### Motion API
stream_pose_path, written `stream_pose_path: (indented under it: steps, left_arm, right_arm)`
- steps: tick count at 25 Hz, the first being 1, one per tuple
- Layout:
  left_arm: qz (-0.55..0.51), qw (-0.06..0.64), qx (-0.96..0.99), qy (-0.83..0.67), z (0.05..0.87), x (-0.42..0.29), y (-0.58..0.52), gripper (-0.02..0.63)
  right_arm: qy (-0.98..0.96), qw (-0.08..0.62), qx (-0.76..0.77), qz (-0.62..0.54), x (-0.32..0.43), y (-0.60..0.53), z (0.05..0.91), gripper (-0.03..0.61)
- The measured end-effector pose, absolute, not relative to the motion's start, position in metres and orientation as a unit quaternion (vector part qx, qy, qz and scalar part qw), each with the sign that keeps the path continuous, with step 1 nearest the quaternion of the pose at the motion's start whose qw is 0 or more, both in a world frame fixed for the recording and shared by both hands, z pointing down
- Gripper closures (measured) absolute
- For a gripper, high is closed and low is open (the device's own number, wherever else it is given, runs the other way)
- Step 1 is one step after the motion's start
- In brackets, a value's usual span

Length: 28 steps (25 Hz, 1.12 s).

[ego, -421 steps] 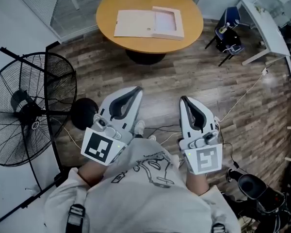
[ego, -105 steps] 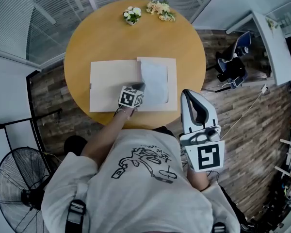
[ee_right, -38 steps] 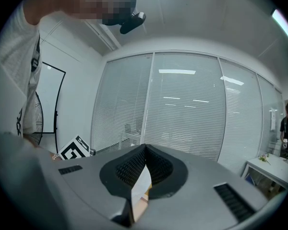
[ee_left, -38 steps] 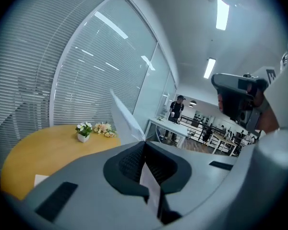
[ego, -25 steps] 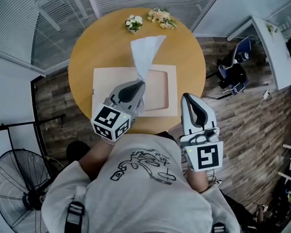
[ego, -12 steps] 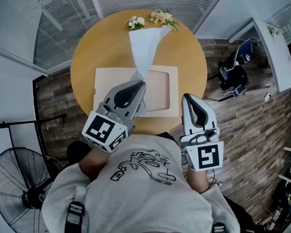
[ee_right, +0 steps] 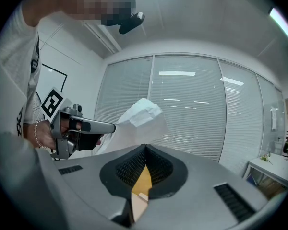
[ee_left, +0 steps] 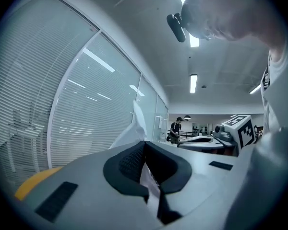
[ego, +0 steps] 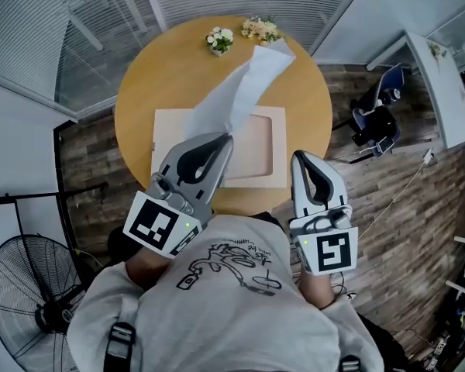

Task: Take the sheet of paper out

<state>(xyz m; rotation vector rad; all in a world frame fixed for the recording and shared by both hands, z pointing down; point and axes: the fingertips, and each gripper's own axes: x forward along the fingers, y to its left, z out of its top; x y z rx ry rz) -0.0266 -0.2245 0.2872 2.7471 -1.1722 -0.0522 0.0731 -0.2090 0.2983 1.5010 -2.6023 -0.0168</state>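
A white sheet of paper (ego: 244,87) hangs in the air above the open flat cardboard box (ego: 267,161) on the round wooden table (ego: 159,72). My left gripper (ego: 226,136) is shut on the sheet's near corner and holds it level over the box. In the left gripper view the paper (ee_left: 138,123) rises from between the shut jaws. My right gripper (ego: 296,156) is shut on nothing at the table's near right edge, apart from the box. In the right gripper view the lifted paper (ee_right: 140,118) and the left gripper (ee_right: 93,127) show at the left.
Two small flower bunches (ego: 219,39) stand at the table's far edge. The box's lid (ego: 170,134) lies flat to the left of its tray. A standing fan (ego: 31,301) is on the floor at the near left, a chair (ego: 376,115) at the right.
My left gripper has risen towards the camera with the sheet still in it. The sheet's free end has swung from straight ahead to the right. The right gripper has not moved.
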Motion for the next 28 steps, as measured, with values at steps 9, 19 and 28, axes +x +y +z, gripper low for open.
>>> stream_pose_path:
  steps: [9, 19, 28]
  left_arm:
    - [-0.023, 0.071, 0.917, -0.392, 0.2812, -0.0307, -0.2221, 0.592]
    - [-0.020, 0.072, 0.916, -0.393, 0.2802, -0.0296, -0.2212, 0.592]
    - [-0.017, 0.074, 0.917, -0.391, 0.2832, -0.0297, -0.2196, 0.592]
  right_arm:
    - [-0.868, 0.093, 0.488, -0.010, 0.0687, -0.2071, 0.3026, 0.572]
    - [-0.870, 0.086, 0.486, -0.012, 0.0685, -0.2073, 0.2982, 0.572]
    - [-0.866, 0.091, 0.491, -0.013, 0.0700, -0.2058, 0.3005, 0.572]
